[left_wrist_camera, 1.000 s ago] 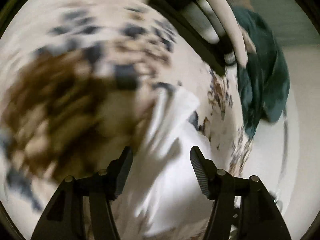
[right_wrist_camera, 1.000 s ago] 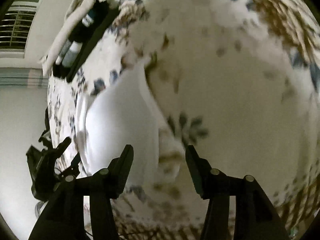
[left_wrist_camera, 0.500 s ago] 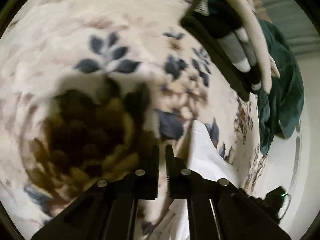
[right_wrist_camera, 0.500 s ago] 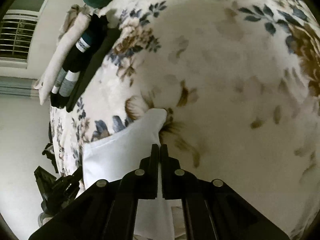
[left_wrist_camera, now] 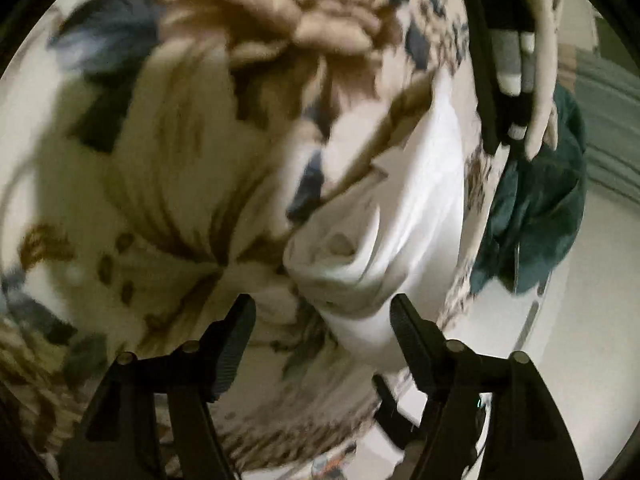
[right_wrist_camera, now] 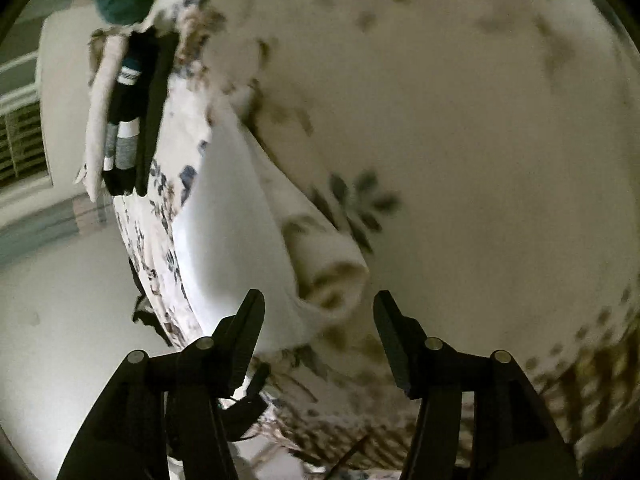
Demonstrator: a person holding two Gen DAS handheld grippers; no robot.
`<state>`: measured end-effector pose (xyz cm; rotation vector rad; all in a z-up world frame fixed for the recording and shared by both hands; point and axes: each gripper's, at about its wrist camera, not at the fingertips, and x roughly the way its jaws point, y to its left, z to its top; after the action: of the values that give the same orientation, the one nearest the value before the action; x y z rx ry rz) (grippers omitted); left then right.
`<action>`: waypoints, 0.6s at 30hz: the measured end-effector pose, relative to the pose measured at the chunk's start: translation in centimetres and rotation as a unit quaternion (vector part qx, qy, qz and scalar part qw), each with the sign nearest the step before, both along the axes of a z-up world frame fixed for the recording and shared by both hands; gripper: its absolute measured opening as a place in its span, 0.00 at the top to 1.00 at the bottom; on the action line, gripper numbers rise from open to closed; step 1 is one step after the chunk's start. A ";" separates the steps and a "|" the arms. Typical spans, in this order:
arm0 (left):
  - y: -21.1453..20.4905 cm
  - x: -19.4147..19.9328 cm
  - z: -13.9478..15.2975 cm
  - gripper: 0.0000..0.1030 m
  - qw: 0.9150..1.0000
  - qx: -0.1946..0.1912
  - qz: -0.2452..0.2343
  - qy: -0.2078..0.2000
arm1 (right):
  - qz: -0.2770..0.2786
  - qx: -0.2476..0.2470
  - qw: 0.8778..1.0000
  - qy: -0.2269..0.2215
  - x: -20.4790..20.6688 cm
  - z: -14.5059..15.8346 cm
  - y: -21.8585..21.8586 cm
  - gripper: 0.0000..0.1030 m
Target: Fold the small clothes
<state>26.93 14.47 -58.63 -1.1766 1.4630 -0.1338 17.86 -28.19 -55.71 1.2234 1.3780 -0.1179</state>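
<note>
Both tongs spread wide, gripping nothing. Left tongs [left_wrist_camera: 322, 320] hover over rumpled end of white garment [left_wrist_camera: 400, 232]; right tongs [right_wrist_camera: 318, 316] over its rolled-over corner [right_wrist_camera: 328, 272]. Garment lies on floral bedspread [left_wrist_camera: 168, 184] near bed edge, partly folded, one flap turned back. Farther along same edge: stack of folded clothes [right_wrist_camera: 124, 120], pale, black and grey-banded pieces. Beyond stack, dark green cloth [left_wrist_camera: 536, 208] hanging off bed corner. Left view motion-blurred.

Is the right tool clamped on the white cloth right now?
No, the right tool is wide open, with the white cloth lying loose between its fingers.
</note>
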 end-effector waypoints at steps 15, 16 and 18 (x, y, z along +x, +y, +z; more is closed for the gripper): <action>-0.3 1.5 3.1 0.94 0.981 0.110 -0.123 -0.096 | 0.073 -0.114 0.991 -0.017 1.8 2.3 0.7 0.96; 0.5 1.2 2.6 0.96 0.982 0.117 -0.121 -0.087 | 0.071 -0.110 0.991 -0.014 1.9 2.0 0.4 0.96; 2.0 0.6 2.3 0.97 0.983 0.127 -0.107 -0.077 | 0.068 -0.109 0.992 -0.011 1.9 1.6 -0.2 0.96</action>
<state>27.58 16.51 -56.29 -0.7847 1.4205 -0.1768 19.76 -28.41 -54.07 0.9435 1.3861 -0.1546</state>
